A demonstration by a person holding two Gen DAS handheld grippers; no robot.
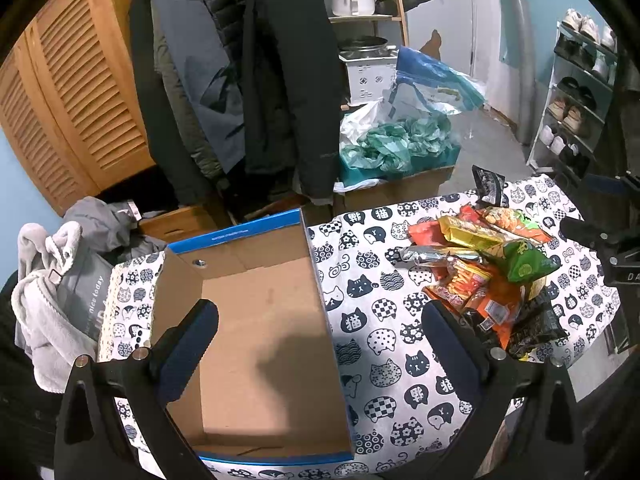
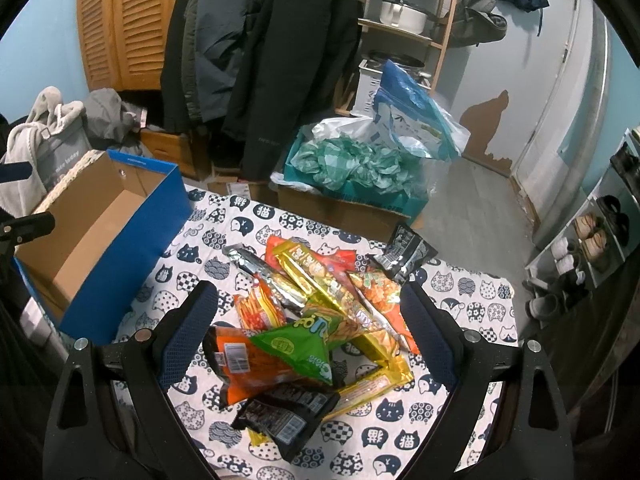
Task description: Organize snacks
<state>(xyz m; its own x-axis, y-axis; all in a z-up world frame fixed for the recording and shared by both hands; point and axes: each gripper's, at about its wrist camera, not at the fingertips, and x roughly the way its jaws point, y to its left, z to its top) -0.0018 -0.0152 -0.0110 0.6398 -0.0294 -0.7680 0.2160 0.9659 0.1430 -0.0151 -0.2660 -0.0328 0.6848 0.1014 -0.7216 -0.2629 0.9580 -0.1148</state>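
An open cardboard box with blue outer walls [image 1: 256,320] sits on the left of a table with a cat-print cloth [image 1: 384,320]; nothing lies inside it. My left gripper [image 1: 320,320] is open and empty above the box's right wall. A pile of snack packets [image 2: 320,320] lies right of the box: a green bag [image 2: 296,340], an orange packet [image 2: 244,368], gold packets, a black packet [image 2: 288,412]. A separate black packet [image 2: 404,252] lies at the far edge. My right gripper [image 2: 308,304] is open above the pile, holding nothing. The pile shows in the left view too [image 1: 488,264].
Behind the table hang dark coats [image 1: 280,80], with a carton of green plastic bags [image 1: 396,148] and a wooden shelf with pots. A shoe rack [image 1: 576,92] stands at the right. A grey bag and clothes [image 1: 60,300] lie left of the box.
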